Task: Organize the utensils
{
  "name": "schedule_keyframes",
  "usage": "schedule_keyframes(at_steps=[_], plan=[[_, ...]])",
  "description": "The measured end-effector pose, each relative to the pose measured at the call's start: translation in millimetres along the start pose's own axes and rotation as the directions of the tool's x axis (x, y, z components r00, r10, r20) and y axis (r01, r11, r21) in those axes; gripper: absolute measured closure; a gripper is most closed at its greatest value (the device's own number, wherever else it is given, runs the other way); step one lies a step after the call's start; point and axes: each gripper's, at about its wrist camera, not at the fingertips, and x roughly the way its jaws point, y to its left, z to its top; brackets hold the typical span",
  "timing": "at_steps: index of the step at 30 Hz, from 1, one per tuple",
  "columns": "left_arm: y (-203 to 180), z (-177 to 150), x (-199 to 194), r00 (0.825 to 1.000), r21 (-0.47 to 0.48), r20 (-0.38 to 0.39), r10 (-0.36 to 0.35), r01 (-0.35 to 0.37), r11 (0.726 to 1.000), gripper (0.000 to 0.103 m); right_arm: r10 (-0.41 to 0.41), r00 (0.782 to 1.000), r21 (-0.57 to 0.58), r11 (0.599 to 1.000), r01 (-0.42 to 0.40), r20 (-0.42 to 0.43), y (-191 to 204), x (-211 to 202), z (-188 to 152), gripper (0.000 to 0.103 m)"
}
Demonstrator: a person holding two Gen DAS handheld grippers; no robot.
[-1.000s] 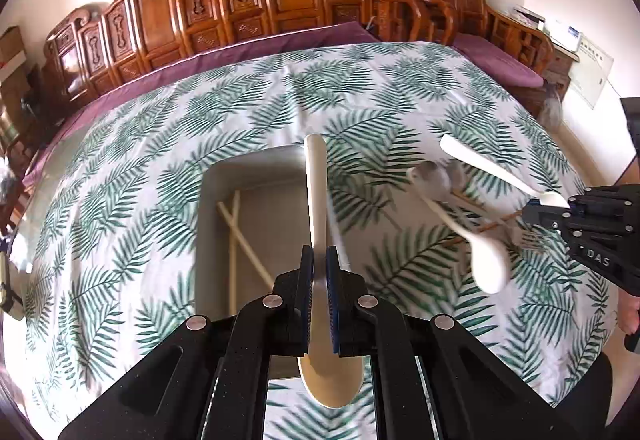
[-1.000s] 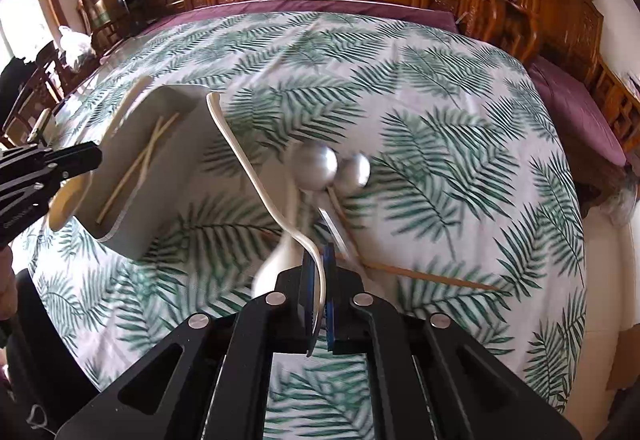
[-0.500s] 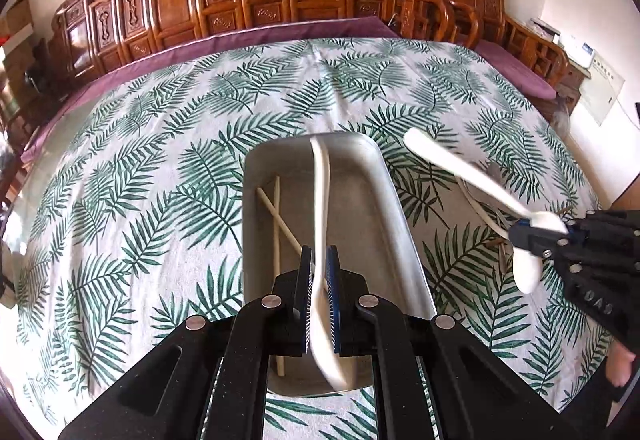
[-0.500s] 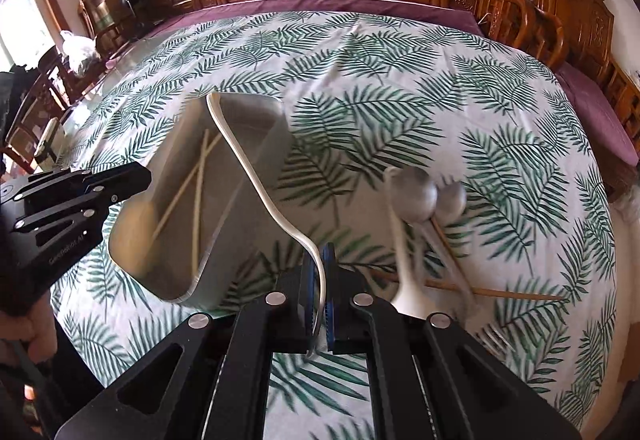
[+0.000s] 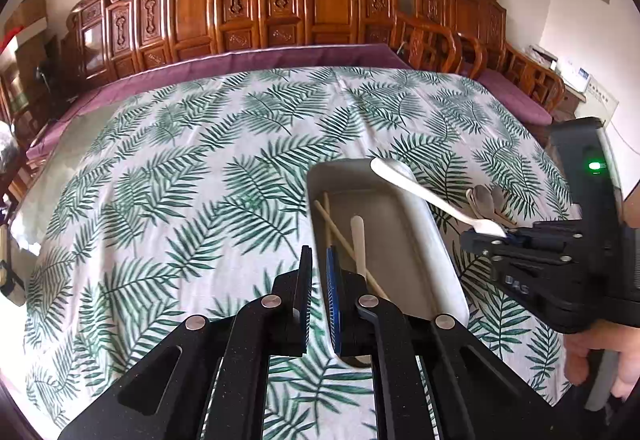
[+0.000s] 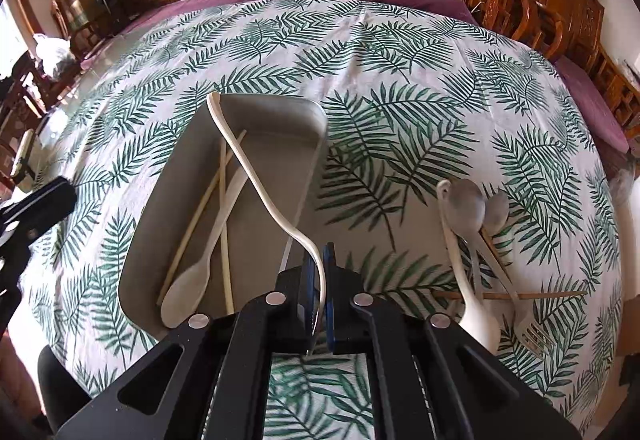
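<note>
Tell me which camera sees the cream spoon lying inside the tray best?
The right wrist view. There the cream spoon shows whole, bowl and handle, lying across the chopsticks in the tray. The left wrist view shows only its handle; the left gripper hides the bowl.

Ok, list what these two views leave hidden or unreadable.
- Bowl of the white spoon, right wrist view: hidden between the right gripper fingers.
- Near end of the tray, left wrist view: covered by the left gripper.
- Fork handle, right wrist view: lost under the loose spoons.
</note>
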Motion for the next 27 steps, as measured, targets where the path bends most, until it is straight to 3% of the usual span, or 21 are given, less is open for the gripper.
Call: schedule_keyframes(at_steps=[10, 19, 23, 25, 27], plan=[[26.8, -6.4, -20.4, 1.0, -0.015, 0.031, 0.003, -0.003, 1.0, 0.097, -0.047, 0.999, 0.039, 0.998, 0.047, -0.003, 30.1, 5.5, 13.9, 0.095], [37.1, -10.4, -25.6, 0.999, -0.03, 0.035, 0.016, -0.015, 0.999, 0.097, 0.068, 0.998, 0.01, 0.998, -0.068, -0.014, 50.6, -0.7, 7.5, 0.088], [35.8, -10.1, -25.3, 0.999, -0.028, 0.035, 0.018, -0.017, 0.999, 0.097, 0.071, 0.997, 0.005, 0.997, -0.071, -0.005, 49.8, -4.9, 2.8, 0.09], [35.6, -10.1, -25.5, 0.999, -0.028, 0.034, 0.017, -0.016, 0.999, 0.097, 0.056, 0.998, 0.019, 0.998, -0.056, 0.01, 43.6, -7.7, 1.3, 0.097], [32.5, -9.3, -25.6, 0.999, -0.028, 0.033, 0.014, -0.013, 1.0, 0.097, 0.038, 0.999, 0.056, 0.998, -0.04, 0.033, 33.7, -10.8, 1.9, 0.097]])
